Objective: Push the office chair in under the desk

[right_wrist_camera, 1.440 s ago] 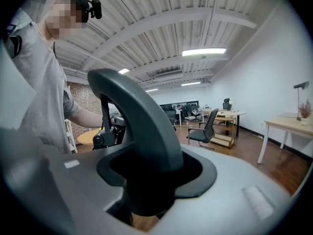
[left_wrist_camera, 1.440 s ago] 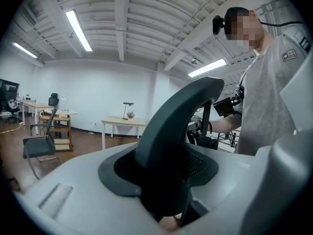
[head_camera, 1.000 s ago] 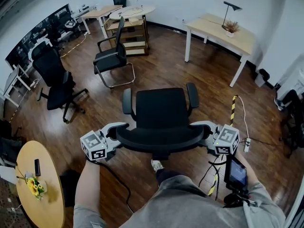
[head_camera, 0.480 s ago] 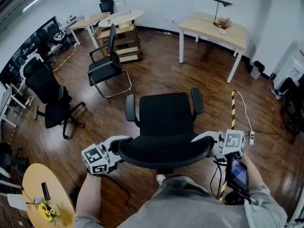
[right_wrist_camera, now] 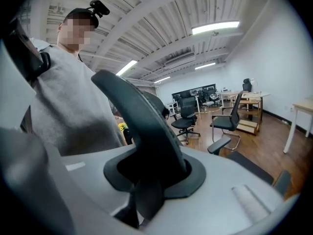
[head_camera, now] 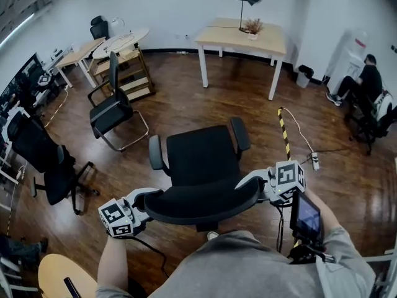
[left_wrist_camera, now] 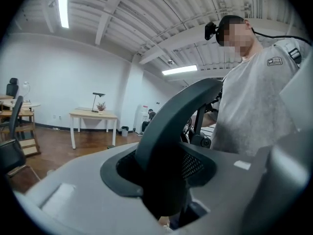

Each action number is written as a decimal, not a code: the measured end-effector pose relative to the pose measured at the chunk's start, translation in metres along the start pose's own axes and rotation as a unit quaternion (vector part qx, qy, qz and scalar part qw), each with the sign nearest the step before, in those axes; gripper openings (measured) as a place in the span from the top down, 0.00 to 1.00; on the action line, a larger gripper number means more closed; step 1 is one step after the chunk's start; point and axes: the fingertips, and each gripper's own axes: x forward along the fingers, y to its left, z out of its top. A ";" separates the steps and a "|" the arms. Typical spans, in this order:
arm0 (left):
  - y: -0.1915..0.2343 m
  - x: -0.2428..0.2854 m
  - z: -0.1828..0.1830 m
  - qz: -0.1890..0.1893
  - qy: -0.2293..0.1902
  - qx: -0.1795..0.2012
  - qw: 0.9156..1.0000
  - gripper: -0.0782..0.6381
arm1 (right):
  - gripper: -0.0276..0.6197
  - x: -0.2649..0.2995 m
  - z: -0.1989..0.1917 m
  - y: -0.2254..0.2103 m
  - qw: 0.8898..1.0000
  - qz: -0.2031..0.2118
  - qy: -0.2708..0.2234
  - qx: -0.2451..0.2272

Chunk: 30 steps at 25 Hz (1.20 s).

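Note:
The black office chair [head_camera: 201,154] stands on the wood floor right in front of me, its seat facing away toward the wooden desk [head_camera: 242,33] by the far wall. My left gripper [head_camera: 144,202] is on the left end of the curved backrest [head_camera: 198,205] and my right gripper [head_camera: 251,182] is on its right end. In the left gripper view the backrest's rim [left_wrist_camera: 171,131] fills the gap of the left gripper [left_wrist_camera: 166,180]. The right gripper [right_wrist_camera: 151,175] shows the rim [right_wrist_camera: 142,126] the same way. Both pairs of jaws are closing on that rim.
A cantilever chair [head_camera: 115,107] and a swivel chair [head_camera: 43,160] stand to the left. A yellow-black cable strip [head_camera: 286,135] and a power strip [head_camera: 315,162] lie on the floor at right. A person [head_camera: 369,79] sits far right. A round yellow table [head_camera: 62,278] is near left.
The chair has swung round with both grippers on its backrest. The desk has shifted from the upper right of the head view to nearly straight ahead.

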 end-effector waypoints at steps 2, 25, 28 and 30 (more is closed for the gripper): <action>0.002 -0.004 0.000 -0.018 -0.003 0.005 1.000 0.64 | 0.80 0.005 0.000 -0.001 1.000 -0.014 0.000 0.008; 0.057 -0.059 -0.008 -0.133 0.032 0.027 0.990 0.65 | 0.80 0.081 0.022 0.003 0.989 -0.140 -0.022 0.052; 0.064 -0.066 -0.007 -0.144 0.041 0.026 0.988 0.65 | 0.80 0.092 0.027 0.003 0.987 -0.149 -0.030 0.052; 0.071 -0.071 -0.008 -0.152 0.045 0.027 0.987 0.65 | 0.80 0.099 0.030 0.003 0.986 -0.157 -0.034 0.052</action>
